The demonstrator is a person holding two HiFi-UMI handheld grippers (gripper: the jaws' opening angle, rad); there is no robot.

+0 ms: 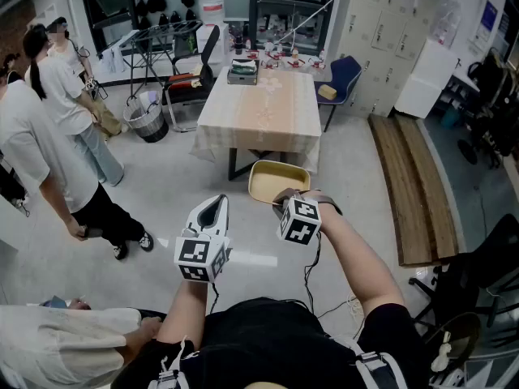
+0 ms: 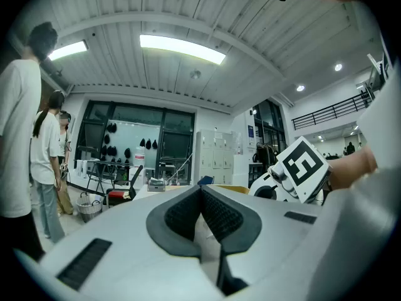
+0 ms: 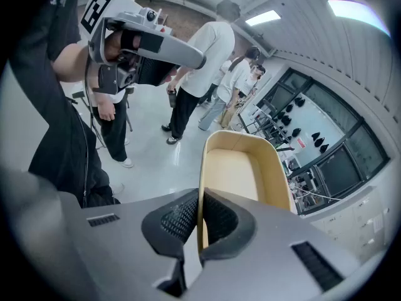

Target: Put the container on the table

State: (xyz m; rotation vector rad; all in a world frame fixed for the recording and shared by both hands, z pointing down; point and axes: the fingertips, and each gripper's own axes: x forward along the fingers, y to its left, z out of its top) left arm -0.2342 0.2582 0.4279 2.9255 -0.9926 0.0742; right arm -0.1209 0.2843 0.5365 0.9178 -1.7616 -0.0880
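A shallow tan container (image 1: 278,181) hangs in the air over the floor, short of the table (image 1: 261,109) with its pale cloth. My right gripper (image 1: 280,204) is shut on the container's near rim. In the right gripper view the container (image 3: 241,174) stretches away from the jaws, its thin wall pinched between the dark pads (image 3: 216,217), and it looks empty. My left gripper (image 1: 212,210) hovers to the left of the container, shut with nothing in it; its pads (image 2: 216,215) meet in the left gripper view, and the right gripper (image 2: 294,171) shows beside it.
Several people (image 1: 49,148) stand on the floor at the left. A box (image 1: 242,71) and small items sit at the table's far end, with a blue chair (image 1: 340,78) at its right. A wooden board (image 1: 413,185) lies on the floor at the right.
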